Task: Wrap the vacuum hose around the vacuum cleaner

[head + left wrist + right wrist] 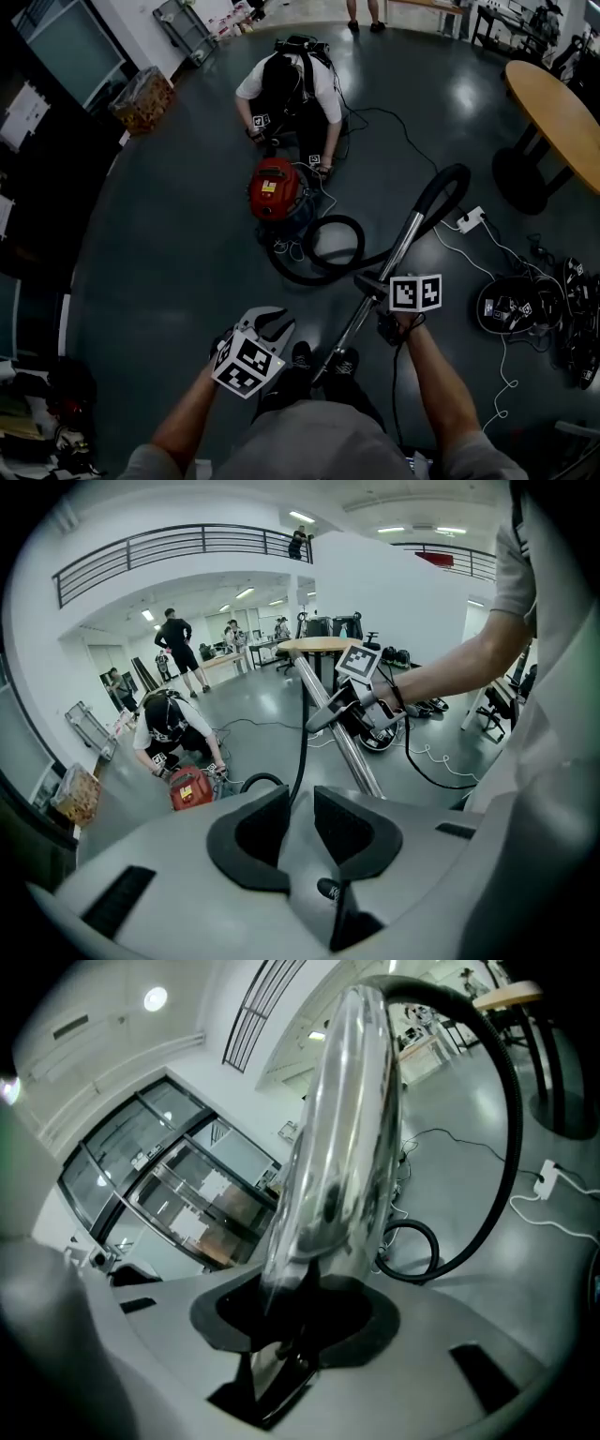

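On the dark floor ahead, the red vacuum cleaner is standing upright just in front of a crouching person. The black hose is lying in a loose loop on the near side of the cleaner and arching up to the metal wand; none of it is wound around the body yet. The right gripper is clamping that wand part-way along, jaws closed on the tube. The left gripper is hanging lower and nearer, carrying nothing, its jaws standing a narrow way apart.

Assessment: the step in hand appears to be bringing wand and hose toward the cleaner. To do it well, the wand needs holding firmly so it is not rolling in the pads. The free gripper should be taking up slack near the loop, so the turns are lying snug without kinking.

The left gripper view is showing the bare gap between its pads and the other gripper side-on. The right gripper view is showing the chrome tube seated between its jaws, which the head view is only suggesting.
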The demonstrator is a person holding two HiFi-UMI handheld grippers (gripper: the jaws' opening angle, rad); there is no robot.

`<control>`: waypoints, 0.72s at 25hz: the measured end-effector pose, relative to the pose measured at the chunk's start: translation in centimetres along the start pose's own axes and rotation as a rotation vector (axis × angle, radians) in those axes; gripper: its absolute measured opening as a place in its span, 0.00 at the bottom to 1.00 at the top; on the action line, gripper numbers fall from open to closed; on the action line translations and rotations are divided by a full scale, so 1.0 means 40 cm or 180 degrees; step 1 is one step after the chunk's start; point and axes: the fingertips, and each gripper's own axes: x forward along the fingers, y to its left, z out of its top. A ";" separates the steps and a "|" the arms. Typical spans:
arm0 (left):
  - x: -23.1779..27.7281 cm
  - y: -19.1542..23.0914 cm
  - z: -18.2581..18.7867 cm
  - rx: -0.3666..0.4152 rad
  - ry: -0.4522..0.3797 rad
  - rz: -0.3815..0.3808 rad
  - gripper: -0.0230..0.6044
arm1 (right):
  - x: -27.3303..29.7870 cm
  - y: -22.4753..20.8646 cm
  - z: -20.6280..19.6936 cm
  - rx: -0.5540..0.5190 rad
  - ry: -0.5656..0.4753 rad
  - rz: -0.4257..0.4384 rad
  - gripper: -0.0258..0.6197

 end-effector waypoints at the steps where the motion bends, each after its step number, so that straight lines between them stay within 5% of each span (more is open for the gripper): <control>1: 0.015 -0.006 0.012 0.0063 -0.0016 -0.0022 0.18 | -0.002 -0.006 -0.018 -0.0075 0.0083 -0.0024 0.26; 3: 0.057 -0.019 0.055 0.0357 -0.0091 -0.0048 0.18 | -0.003 -0.021 -0.062 -0.0228 0.0270 -0.0072 0.26; 7: 0.158 -0.029 0.257 0.1446 -0.0483 -0.0057 0.18 | -0.011 -0.052 -0.122 -0.0525 0.0621 -0.0196 0.26; 11: 0.244 -0.053 0.476 0.2404 -0.0840 -0.0406 0.18 | -0.024 -0.066 -0.149 -0.0677 0.0869 -0.0310 0.25; 18: 0.385 -0.176 0.526 0.4149 -0.0564 -0.1315 0.22 | -0.075 -0.135 -0.154 -0.0870 0.1167 -0.0546 0.24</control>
